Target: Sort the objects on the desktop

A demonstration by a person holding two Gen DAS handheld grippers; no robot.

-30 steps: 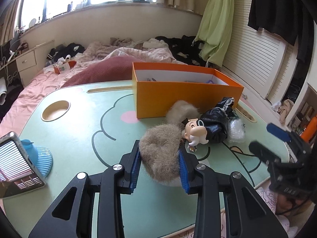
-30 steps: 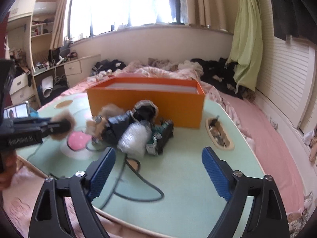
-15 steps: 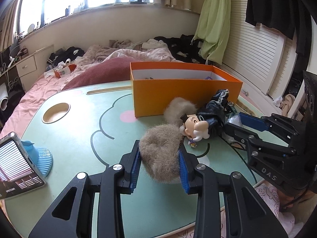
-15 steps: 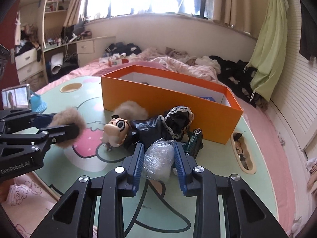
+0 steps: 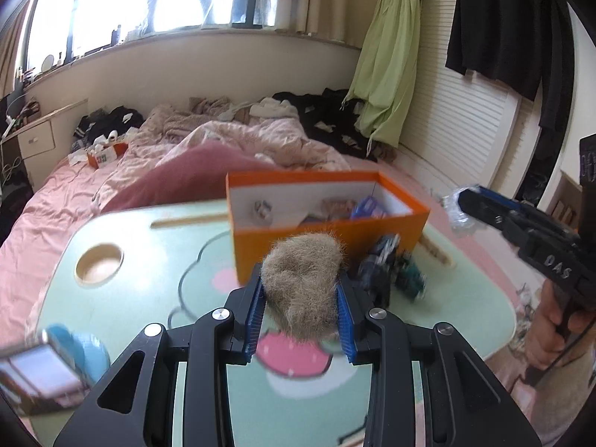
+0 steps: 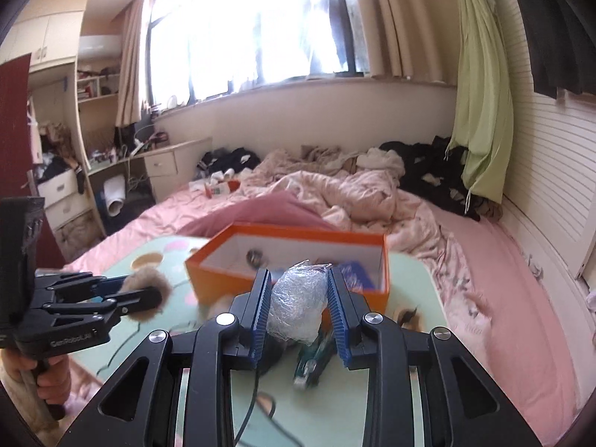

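My left gripper is shut on a brown furry ball and holds it above the green table, in front of the orange box. My right gripper is shut on a clear bubble-wrap bundle, raised just before the orange box. The box holds a few small items. In the left wrist view the right gripper comes in from the right with the bundle. In the right wrist view the left gripper shows at the left with the ball.
A green toy car and a dark doll lie blurred on the table by the box. A phone on a blue stand sits at the near left. A black cable runs across the table. A pink bed lies beyond.
The right gripper closed on the bubble-wrap bundle and lifted it off the table. The left gripper rose with the furry ball. Both now sit higher, looking into the box.
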